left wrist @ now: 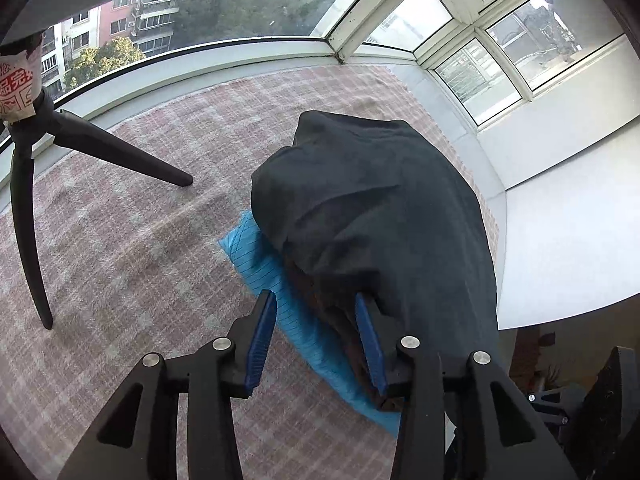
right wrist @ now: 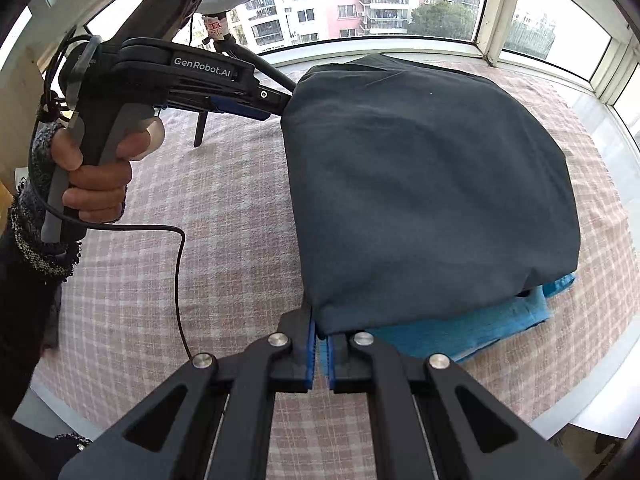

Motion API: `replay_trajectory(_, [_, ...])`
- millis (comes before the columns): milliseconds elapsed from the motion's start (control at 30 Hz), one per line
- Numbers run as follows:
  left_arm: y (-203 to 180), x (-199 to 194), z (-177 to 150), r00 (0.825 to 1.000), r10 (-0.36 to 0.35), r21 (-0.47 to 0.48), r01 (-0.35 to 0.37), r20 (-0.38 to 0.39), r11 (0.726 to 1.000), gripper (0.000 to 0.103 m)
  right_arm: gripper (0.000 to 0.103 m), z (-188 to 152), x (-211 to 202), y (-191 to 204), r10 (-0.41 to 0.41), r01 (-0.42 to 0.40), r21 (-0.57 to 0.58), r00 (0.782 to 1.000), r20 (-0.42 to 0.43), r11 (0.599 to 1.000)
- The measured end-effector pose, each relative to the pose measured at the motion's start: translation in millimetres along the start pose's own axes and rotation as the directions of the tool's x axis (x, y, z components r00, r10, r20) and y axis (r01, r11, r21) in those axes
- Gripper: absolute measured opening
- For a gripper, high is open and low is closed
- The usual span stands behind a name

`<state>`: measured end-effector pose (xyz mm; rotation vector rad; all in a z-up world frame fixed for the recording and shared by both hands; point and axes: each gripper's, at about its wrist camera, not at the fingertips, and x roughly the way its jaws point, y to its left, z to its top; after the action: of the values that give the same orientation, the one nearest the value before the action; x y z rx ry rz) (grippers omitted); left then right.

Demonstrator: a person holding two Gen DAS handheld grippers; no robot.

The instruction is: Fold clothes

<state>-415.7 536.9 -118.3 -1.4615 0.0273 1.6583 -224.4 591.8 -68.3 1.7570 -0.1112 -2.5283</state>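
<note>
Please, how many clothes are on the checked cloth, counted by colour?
Dark grey garment: 1
Blue garment: 1
Brown garment: 1, only an edge shows under the grey one
Total: 3

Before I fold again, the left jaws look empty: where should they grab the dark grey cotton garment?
Take the dark grey garment at its free corner opposite the right gripper, coming in low from the tripod side; that hem hangs loose above the blue cloth.
</note>
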Motion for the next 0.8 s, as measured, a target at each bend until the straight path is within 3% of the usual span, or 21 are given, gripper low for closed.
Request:
replay_trajectory(33, [-1, 4, 3, 1.0, -0.001, -0.014, 0.002, 0.012, 1.0, 0.036, 0.004, 1, 1, 2, -0.002, 0.001, -0.012, 1.0, -0.009, 1.0])
replay_trajectory(67, [-2, 7, 4, 1.0, -0.001, -0.021, 0.001, 0.014, 1.0, 0.026, 0.004, 1, 2, 5, -0.005, 0.004, -0.026, 1.0, -0.019, 1.0])
replay_trajectory(100, [-7, 10, 3, 1.0, 0.002, -0.015, -0.002, 0.001, 1.0, 0.002, 0.004, -1, 5, 8, -0.017, 0.015, -0.05, 0.999, -0.034, 0.999])
replay_trajectory(267, [-31, -20, -22, 0.995, 0.059, 0.068, -0.064, 0.079, 0.996, 0.002, 0.004, -11, -12, -6, -0.031, 0.025, -0.089, 0.997, -0.073, 0.996])
replay_trajectory(300, [-27, -18, -25, 0.991, 0.104, 0.074, -0.11, 0.083, 0.991, 0.002, 0.004, -13, -16, -12, -0.024, 0.018, -0.081, 0.997, -0.072, 0.997])
replay_trajectory(367, [-16, -13, -29, 0.977, 0.199, 0.065, -0.205, 0.08, 0.977, 0.003, 0.004, -17, 0, -17, 0.045, -0.05, -0.044, 0.993, -0.108, 0.998])
replay_trajectory(400, [-9, -13, -30, 0.977, 0.204, 0.043, -0.207, 0.064, 0.977, 0.004, 0.006, -19, 13, -18, 0.087, -0.091, -0.023, 0.987, -0.134, 0.996])
replay_trajectory(467, [-1, -21, -34, 0.977, 0.206, 0.016, -0.207, 0.061, 0.978, 0.004, 0.01, -26, 40, -13, 0.145, -0.146, 0.01, 0.964, -0.222, 0.989])
replay_trajectory(567, [-31, -49, -39, 0.966, 0.216, 0.105, -0.232, 0.144, 0.967, 0.005, 0.01, -46, 42, -12, 0.298, -0.297, 0.058, 0.894, -0.334, 0.953])
replay_trajectory(667, [-69, -66, -37, 0.96, 0.18, 0.199, -0.223, 0.212, 0.954, 0.02, 0.01, -57, -2, -33, 0.333, -0.328, 0.063, 0.912, -0.239, 0.943])
replay_trajectory(733, [-86, -62, -31, 0.963, 0.143, 0.232, -0.196, 0.229, 0.953, 0.024, 0.01, -45, -27, -60, 0.272, -0.264, 0.072, 0.953, -0.134, 0.962])
replay_trajectory(800, [-97, -51, -25, 0.966, 0.113, 0.246, -0.171, 0.233, 0.954, 0.024, 0.016, -32, -49, -86, 0.207, -0.203, 0.089, 0.978, -0.031, 0.975])
